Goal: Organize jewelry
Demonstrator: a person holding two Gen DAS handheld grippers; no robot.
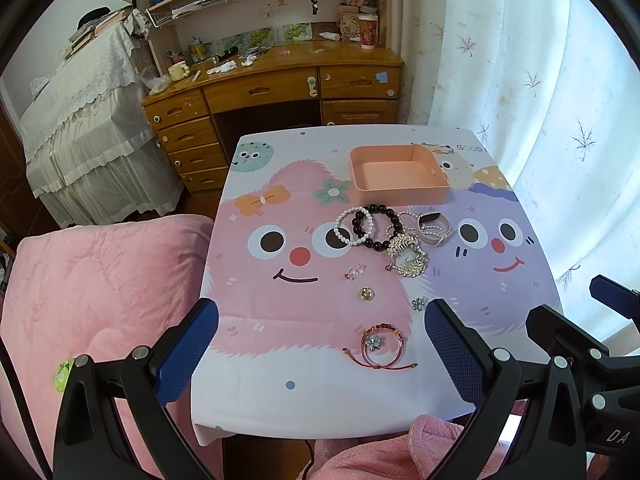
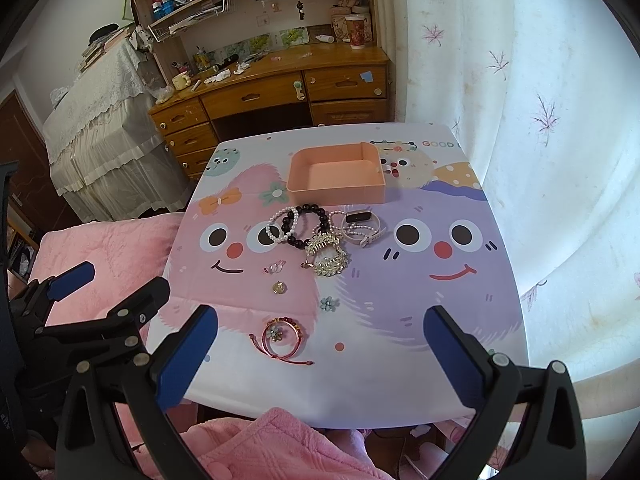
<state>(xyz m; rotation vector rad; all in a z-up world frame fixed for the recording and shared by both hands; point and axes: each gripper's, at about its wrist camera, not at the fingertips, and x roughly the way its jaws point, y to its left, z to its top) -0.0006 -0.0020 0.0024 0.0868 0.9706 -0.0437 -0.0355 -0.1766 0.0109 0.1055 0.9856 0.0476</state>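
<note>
An empty peach box [image 1: 398,174] [image 2: 336,178] stands at the far side of the cartoon-print table. In front of it lies a heap: a pearl bracelet [image 1: 354,226] [image 2: 282,224], a black bead bracelet [image 1: 376,226] [image 2: 306,226], a gold rhinestone piece [image 1: 408,256] [image 2: 326,256] and a white band [image 1: 434,228] [image 2: 362,228]. Nearer lie small charms [image 1: 366,293] [image 2: 279,288] and a red string bracelet [image 1: 380,346] [image 2: 282,338]. My left gripper [image 1: 322,340] and right gripper [image 2: 320,344] are both open and empty, above the table's near edge.
A pink blanket [image 1: 100,292] [image 2: 280,444] covers the seat at left and below. A wooden desk [image 1: 280,84] with cluttered shelves stands behind the table. A white curtain [image 1: 540,100] hangs at right. The other gripper shows at each view's side.
</note>
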